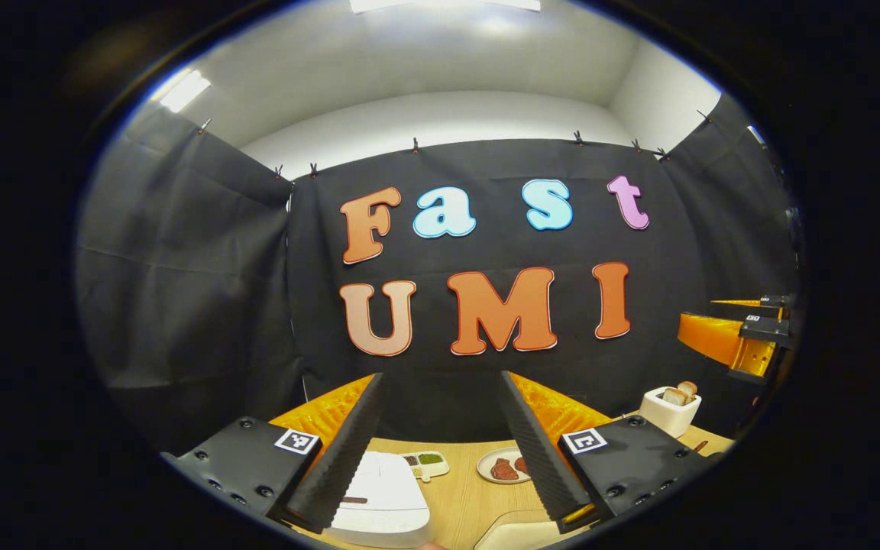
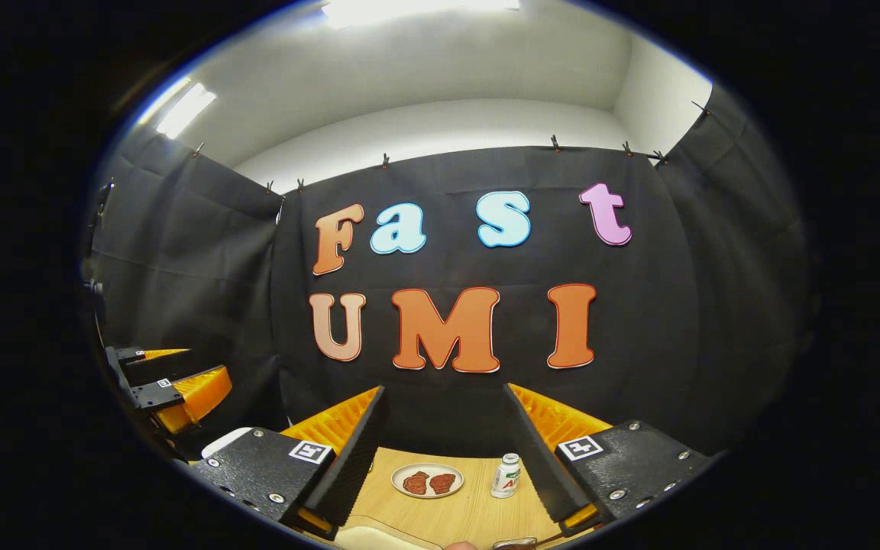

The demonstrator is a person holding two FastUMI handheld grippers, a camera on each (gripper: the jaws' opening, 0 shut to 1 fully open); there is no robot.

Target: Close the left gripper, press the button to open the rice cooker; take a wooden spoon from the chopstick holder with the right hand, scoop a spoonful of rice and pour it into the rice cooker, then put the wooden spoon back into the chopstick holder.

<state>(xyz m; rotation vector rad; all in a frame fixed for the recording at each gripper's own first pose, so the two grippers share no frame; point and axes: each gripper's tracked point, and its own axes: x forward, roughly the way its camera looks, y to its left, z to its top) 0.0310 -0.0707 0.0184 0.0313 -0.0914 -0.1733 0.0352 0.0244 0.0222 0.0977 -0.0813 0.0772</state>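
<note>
My left tongs (image 1: pixel 440 451) and right tongs (image 2: pixel 444 458) both gape wide, so I should pinch the left shut, then press the white rice cooker (image 1: pixel 383 496) at lower centre squarely.

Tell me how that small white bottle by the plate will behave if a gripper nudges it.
The small white bottle stands upright and is tall for its base, so a push near the cap would probably tip it. Once on its side it would likely roll on the wooden table. It looks plastic, so probably light and not fragile.
</note>
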